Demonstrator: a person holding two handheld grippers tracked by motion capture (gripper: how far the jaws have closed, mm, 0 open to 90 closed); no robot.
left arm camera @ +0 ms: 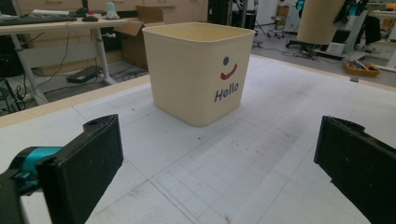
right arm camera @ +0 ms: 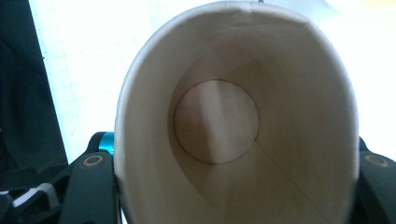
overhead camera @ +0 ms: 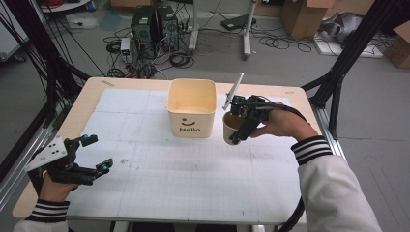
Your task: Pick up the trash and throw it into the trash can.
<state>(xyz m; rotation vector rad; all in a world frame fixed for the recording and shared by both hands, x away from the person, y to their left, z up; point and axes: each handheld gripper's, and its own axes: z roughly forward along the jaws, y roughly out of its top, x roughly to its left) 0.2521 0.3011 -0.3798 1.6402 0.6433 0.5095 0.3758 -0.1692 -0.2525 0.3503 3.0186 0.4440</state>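
- At the 2 o'clock side of the table, the right gripper (overhead camera: 237, 126) is clamped on a brown paper cup (overhead camera: 229, 128), jaws pressing its wall from both sides; the right gripper view looks straight into the empty cup (right arm camera: 216, 122).
- Cup position: held clear of the surface, just beside the right wall of the cream square plastic bin printed "Hello" (overhead camera: 191, 107), not yet over its opening.
- Progress, as judged: pickup is complete; transfer over the bin and release remain, assuming the bin is the destination. The bin interior appears empty.
- Left gripper (overhead camera: 92, 154): at 8 o'clock, jaws spread wide with nothing between them, pointed toward the bin (left arm camera: 198, 72).
- Surface: a white gridded mat (overhead camera: 193, 183) covers a light wooden tabletop (overhead camera: 87, 94); small marks and scuffs show on the mat.
- Room: grey floor with two black computer towers (overhead camera: 154, 24), loose cables and cardboard boxes (overhead camera: 302, 17) at 12 o'clock; black frame struts flank the table at 3 and 9 o'clock.
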